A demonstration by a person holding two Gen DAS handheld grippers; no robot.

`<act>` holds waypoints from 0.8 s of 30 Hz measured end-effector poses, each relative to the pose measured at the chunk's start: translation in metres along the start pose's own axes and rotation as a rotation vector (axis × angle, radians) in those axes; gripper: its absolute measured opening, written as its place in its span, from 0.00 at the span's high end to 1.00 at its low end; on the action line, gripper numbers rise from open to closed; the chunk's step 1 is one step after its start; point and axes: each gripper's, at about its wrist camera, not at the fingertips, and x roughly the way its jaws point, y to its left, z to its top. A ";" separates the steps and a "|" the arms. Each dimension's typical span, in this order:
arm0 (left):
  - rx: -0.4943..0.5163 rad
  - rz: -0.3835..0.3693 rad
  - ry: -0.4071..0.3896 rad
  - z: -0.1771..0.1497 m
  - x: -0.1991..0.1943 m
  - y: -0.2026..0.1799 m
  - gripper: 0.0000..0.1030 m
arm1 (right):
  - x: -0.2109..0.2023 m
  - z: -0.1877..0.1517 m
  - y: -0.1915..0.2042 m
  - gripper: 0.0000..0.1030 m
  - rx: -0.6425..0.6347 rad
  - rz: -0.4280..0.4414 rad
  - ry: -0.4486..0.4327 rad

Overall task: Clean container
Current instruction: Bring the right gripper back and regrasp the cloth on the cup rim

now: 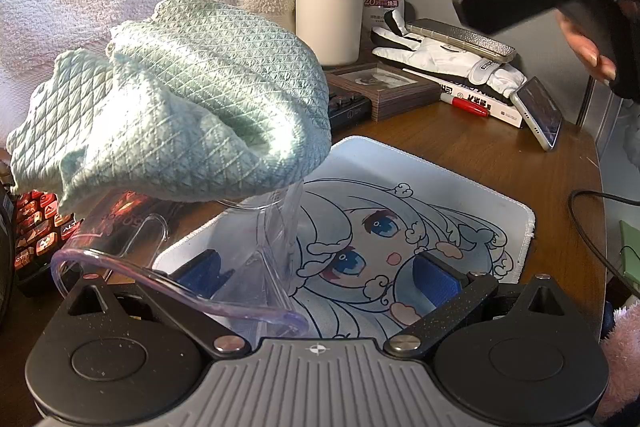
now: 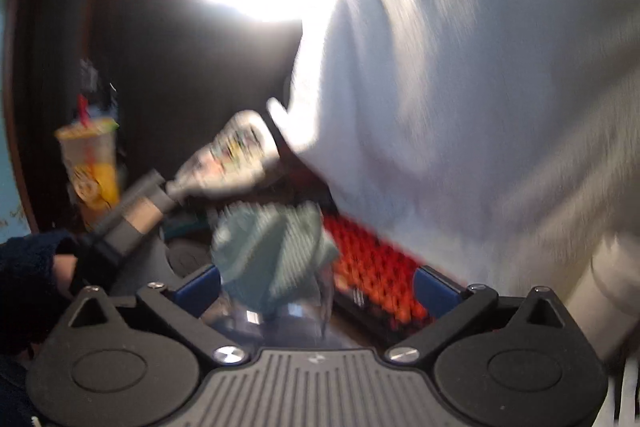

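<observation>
Where the left tool (image 1: 318,273) stands: jaws wide apart, gripping nothing; its right-hand pad (image 1: 436,281) is clear of the container.
Container (image 1: 280,251): clear plastic with a handle, just ahead of the left tool toward its left pad, which shows through the clear wall; whether they touch, I cannot tell.
Cloth (image 1: 192,99): pale green, bunched over the container's far end, above and ahead of the left tool.
Mouse mat (image 1: 460,195): flat on the desk (image 1: 480,143), under and beyond the left tool.
Keyboard (image 1: 36,227): red keys, left of the left tool.
Right tool (image 2: 320,285): jaws fully apart and empty; its view is blurred, with cloth and container ahead.
Beige canister (image 1: 328,15): far ahead, at the desk's back.
</observation>
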 end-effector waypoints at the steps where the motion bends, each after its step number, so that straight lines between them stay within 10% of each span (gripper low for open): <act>1: 0.000 0.000 0.000 0.000 0.000 0.000 0.00 | 0.000 0.000 -0.003 0.00 0.025 0.011 0.001; 18: 0.000 0.000 0.000 0.000 0.001 0.000 0.00 | 0.017 -0.007 0.001 0.00 0.112 0.078 0.014; 24: 0.000 0.000 0.000 0.001 0.003 -0.001 0.00 | 0.029 -0.014 0.016 0.01 0.089 0.015 -0.171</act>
